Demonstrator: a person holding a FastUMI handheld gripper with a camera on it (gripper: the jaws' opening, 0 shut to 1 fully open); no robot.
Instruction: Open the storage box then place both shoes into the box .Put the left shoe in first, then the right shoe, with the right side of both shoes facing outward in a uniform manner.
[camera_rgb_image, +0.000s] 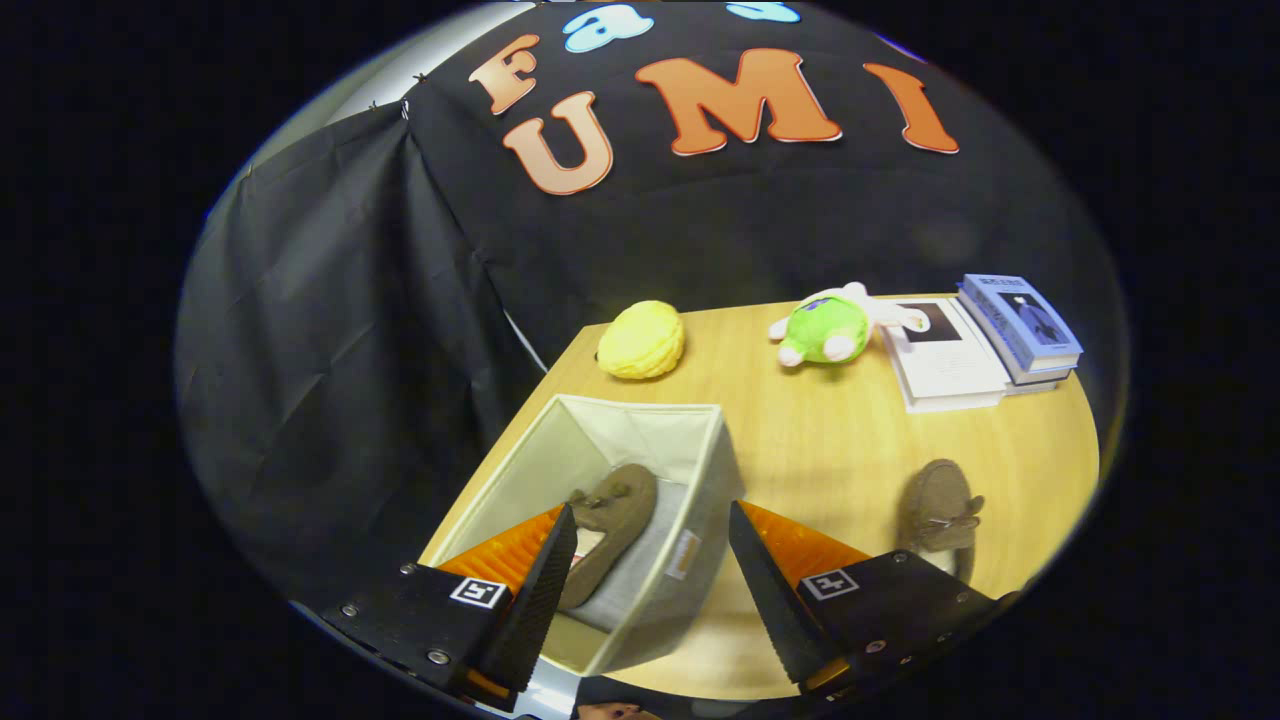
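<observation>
An open beige fabric storage box stands on the wooden table, just ahead of my fingers. One brown loafer lies inside it, toe pointing away, close to the left finger. The other brown loafer rests on the table to the right of the box, beyond the right finger. My gripper hovers above the box's near end, open, with nothing held between the fingers; the box's right wall lies between them.
At the far side of the table sit a yellow plush ball, a green and white plush toy and a stack of books. Black cloth hangs behind and to the left of the table.
</observation>
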